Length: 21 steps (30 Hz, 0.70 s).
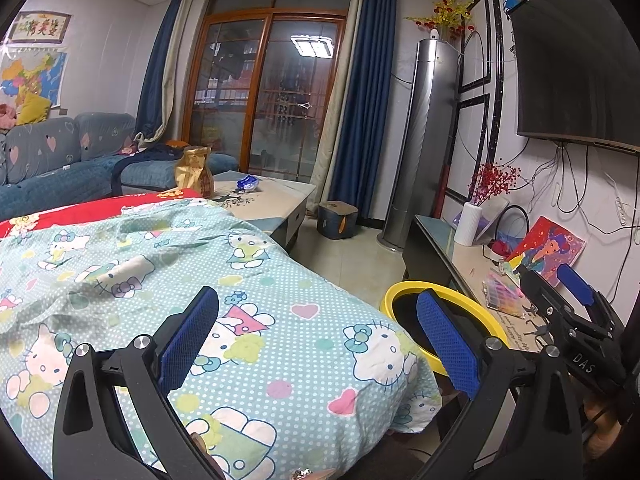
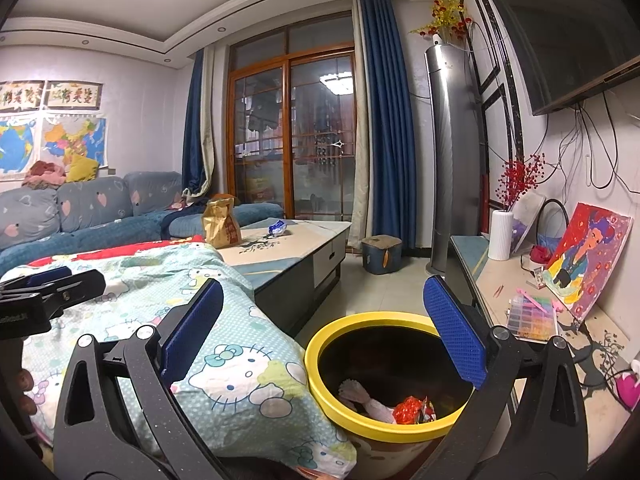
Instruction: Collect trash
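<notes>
A yellow-rimmed trash bin (image 2: 372, 420) stands on the floor beside the covered table; inside lie a red wrapper (image 2: 412, 410) and a pale crumpled paper (image 2: 360, 396). My right gripper (image 2: 324, 332) hangs open just above the bin's rim, nothing between its blue pads. My left gripper (image 1: 316, 340) is open over the Hello Kitty cloth (image 1: 248, 280), empty; the bin (image 1: 472, 300) shows behind its right finger. On the far coffee table (image 2: 304, 236) stand a brown paper bag (image 2: 221, 222) and a blue-white wrapper (image 2: 278, 227). The same bag (image 1: 194, 176) and wrapper (image 1: 248, 183) appear in the left wrist view.
A blue sofa (image 2: 100, 212) runs along the left. A TV console (image 2: 540, 320) at right holds a white vase (image 2: 500, 234), a painting (image 2: 592, 256) and a bead box (image 2: 532, 316). A tower air conditioner (image 2: 452, 152) and small stool (image 2: 382, 254) stand beyond on tiled floor.
</notes>
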Motion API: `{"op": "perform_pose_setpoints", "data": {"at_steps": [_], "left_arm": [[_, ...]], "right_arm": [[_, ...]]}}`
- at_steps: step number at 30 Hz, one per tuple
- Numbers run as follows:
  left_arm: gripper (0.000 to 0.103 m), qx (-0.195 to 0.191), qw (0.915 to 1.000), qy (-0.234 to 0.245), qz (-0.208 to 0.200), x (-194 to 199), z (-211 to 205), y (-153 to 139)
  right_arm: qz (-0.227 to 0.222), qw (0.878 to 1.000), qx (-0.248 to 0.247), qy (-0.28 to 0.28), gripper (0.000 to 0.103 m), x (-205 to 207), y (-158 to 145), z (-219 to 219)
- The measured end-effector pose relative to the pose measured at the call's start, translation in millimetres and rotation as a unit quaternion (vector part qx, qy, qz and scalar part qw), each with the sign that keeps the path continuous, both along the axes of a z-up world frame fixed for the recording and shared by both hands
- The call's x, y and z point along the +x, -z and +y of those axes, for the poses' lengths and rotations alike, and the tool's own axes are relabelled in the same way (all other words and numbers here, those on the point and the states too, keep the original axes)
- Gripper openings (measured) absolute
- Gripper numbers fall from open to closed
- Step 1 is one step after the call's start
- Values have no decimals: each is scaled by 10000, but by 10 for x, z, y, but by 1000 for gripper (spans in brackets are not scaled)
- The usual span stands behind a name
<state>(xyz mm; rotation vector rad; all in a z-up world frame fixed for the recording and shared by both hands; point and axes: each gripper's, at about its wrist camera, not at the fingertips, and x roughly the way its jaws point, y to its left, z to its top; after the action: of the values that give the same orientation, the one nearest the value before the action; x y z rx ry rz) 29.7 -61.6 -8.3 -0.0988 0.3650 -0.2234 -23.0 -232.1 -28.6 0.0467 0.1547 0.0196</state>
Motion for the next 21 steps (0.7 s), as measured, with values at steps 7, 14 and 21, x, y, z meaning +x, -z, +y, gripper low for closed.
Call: {"op": "perform_pose_setpoints", "data": {"at_steps": [7,14,21], "left_arm": [[97,-4,10000,17,8,-1,-40,-14],[97,-9,10000,27,-15,-24,-54,-27],[97,-8,10000,42,-19,-28,-60,-28]], "right_arm": [[8,10000,6,-2,92,-2,-1,-4],[9,10000,9,-1,92,-1,-2,-6],[5,10000,11,1,92,-4,-3,-5]]}}
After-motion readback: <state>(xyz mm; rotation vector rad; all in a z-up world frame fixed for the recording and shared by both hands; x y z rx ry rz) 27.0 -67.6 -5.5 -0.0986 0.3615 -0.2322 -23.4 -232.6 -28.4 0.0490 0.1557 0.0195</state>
